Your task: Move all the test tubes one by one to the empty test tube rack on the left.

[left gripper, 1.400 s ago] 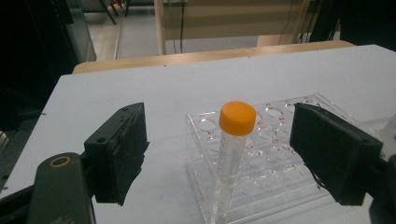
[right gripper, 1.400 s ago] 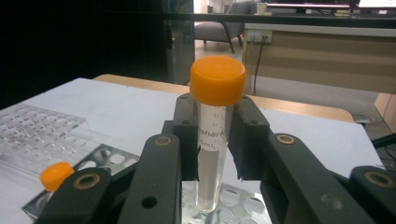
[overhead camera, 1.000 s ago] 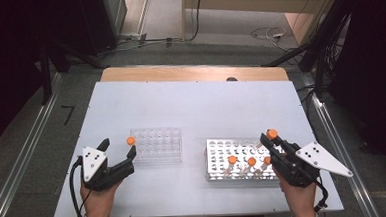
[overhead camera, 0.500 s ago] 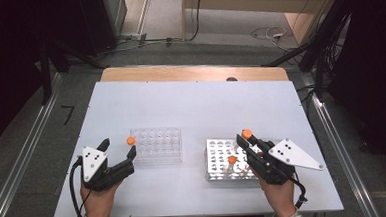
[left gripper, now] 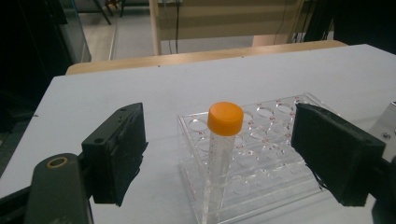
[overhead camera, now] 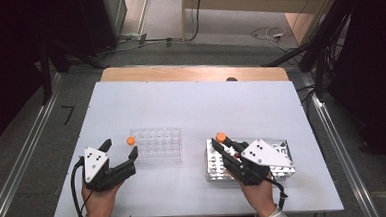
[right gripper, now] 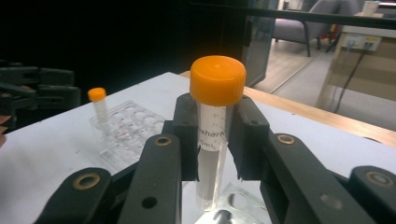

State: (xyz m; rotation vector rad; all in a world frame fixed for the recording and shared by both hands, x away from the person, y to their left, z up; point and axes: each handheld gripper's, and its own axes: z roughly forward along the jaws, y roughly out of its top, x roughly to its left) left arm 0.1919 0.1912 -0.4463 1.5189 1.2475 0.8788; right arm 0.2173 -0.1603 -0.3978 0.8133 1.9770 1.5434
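My right gripper [overhead camera: 223, 146] is shut on a clear tube with an orange cap [right gripper: 215, 121], held upright above the left end of a metal rack [overhead camera: 283, 149]. A clear plastic rack [overhead camera: 158, 145] lies left of centre. One orange-capped tube [left gripper: 224, 140] stands in its near-left corner. My left gripper [overhead camera: 119, 148] is open at that corner, one jaw on each side of the tube and well apart from it. In the right gripper view the clear rack [right gripper: 126, 130] and its tube [right gripper: 99, 105] lie beyond the held tube.
The white tabletop [overhead camera: 195, 103] ends in a wooden strip [overhead camera: 194, 73] at the far edge. My right hand and its grey plate [overhead camera: 266, 154] cover much of the metal rack. Metal rails run along both sides of the table.
My right gripper has carried its tube leftward, from the metal rack's right end to its left end. The left gripper has stayed put.
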